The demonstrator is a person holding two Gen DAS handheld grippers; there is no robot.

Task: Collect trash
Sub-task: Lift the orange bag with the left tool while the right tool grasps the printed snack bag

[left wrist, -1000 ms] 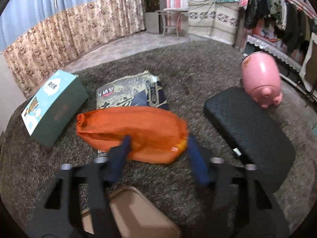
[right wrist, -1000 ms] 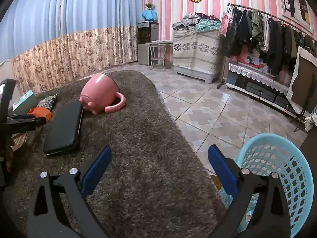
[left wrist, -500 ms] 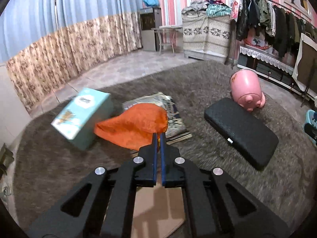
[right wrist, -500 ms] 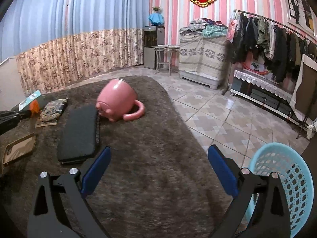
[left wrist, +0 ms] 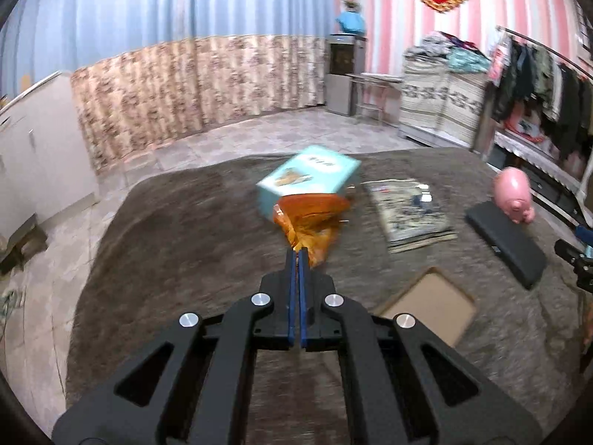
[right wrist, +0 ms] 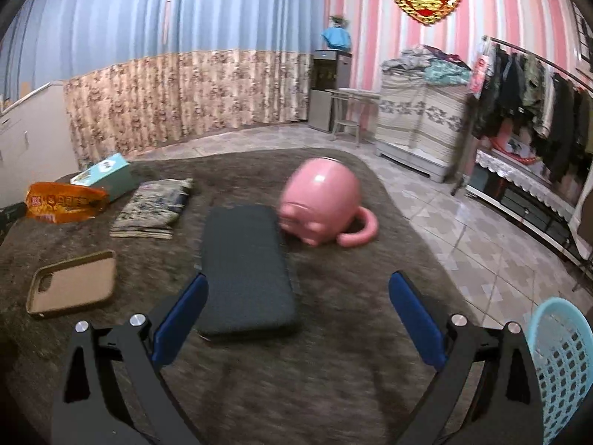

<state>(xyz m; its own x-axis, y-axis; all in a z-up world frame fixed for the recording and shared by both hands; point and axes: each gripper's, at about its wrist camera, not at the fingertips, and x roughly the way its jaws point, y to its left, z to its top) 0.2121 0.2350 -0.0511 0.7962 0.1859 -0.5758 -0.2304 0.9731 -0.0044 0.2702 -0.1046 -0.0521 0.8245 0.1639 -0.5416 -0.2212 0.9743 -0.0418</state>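
- Your left gripper (left wrist: 296,256) had its jaws squeezed tight on one end of the orange bag (left wrist: 311,222).
- The pinched end of the bag was hidden between the blue pads (left wrist: 292,289).
- The bag hung in the air above the rug (left wrist: 178,230), in front of the teal box (left wrist: 309,180).
- In the left view the bag was blurry, so you could not read its print.
- Its long side ran away from your left gripper, up toward the box, and the far end spread out wide.
- In the right view the bag (right wrist: 65,202) lay long from left to right, at the far left, and its left end went out of sight by a dark shape at the edge.
- The bag covered part of the box (right wrist: 107,176) in that view.
- Your right gripper (right wrist: 296,319) had its jaws wide apart and held nothing.
- It was over the rug (right wrist: 333,371), near the black case (right wrist: 246,267).
- The pink mug (right wrist: 322,200) lay upside down just past the case, and it looked blurry.
- The blue basket (right wrist: 563,363) was cut off at the right edge of the picture.
- The tan phone case (right wrist: 72,283) lay flat on the rug, left of the black case.
- The flat packet (right wrist: 155,207) lay between the box and the black case.
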